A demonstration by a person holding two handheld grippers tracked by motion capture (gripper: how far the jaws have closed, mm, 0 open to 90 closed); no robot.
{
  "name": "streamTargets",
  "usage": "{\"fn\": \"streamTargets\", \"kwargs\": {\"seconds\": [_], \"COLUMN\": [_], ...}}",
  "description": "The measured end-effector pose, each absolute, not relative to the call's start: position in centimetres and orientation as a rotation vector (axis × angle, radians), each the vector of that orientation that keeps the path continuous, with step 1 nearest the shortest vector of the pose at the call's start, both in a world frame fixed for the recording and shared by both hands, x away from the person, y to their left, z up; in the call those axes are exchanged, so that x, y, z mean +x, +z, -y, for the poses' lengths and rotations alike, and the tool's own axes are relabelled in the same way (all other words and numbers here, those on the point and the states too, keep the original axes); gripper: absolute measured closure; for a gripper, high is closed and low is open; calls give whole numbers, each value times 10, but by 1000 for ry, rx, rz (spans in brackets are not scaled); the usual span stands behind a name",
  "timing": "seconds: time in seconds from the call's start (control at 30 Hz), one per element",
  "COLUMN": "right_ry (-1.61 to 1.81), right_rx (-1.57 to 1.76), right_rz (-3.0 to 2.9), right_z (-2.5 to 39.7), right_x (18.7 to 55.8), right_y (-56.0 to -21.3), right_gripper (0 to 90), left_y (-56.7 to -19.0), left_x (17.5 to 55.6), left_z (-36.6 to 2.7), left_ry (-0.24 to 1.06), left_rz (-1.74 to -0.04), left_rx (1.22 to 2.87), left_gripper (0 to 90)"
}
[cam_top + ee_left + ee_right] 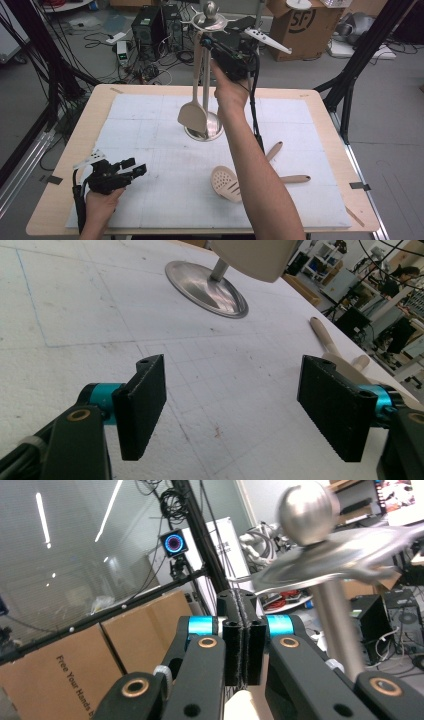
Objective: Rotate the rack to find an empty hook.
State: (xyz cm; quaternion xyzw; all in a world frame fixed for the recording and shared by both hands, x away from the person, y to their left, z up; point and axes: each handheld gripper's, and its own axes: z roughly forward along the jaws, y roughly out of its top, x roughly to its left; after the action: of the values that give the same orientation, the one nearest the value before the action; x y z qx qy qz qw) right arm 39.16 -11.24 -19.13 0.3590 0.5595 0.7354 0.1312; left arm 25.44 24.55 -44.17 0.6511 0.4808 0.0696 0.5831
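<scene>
Spatula (192, 114) hangs at the utensil stand (206, 75), its handle top clamped in the right hand-held gripper (206, 43); the left hand-held gripper (137, 167) rests spread apart on the bench (165, 200).

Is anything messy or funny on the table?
Mostly tidy. Two utensils, a slotted spatula and a wooden spoon, lie loose on the white mat rather than hanging on the metal stand. A solid spatula hangs by the stand, its handle top pinched by the right gripper. Nothing looks spilled or broken.
</scene>
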Motion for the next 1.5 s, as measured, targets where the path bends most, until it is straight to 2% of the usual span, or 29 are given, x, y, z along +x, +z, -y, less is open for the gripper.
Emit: {"fn": "streamTargets", "kwargs": {"seconds": [0.2,0.57,0.8,0.97,1.5], "right_ry": [2110,2089,2122,2072,1999], "right_rx": [1052,1187,1183,1113,1075], "right_rz": [-1622,-1540,-1464,-1511,-1575], "right_z": [113,153,170,165,159], "right_x": [391,403,404,400,396], "right_y": [-194,-207,-199,-189,-189], "right_gripper": [899,899,900,899,899], "left_y": [-441,-441,-442,-442,-442], "left_x": [254,253,253,253,253], "left_z": [-246,-245,-246,-245,-245], "left_ry": [163,161,168,162,163], "left_rz": [-1124,-1125,-1125,-1125,-1127], "left_rx": [1514,1517,1517,1521,1519], "left_gripper": [283,283,283,284,284]}}
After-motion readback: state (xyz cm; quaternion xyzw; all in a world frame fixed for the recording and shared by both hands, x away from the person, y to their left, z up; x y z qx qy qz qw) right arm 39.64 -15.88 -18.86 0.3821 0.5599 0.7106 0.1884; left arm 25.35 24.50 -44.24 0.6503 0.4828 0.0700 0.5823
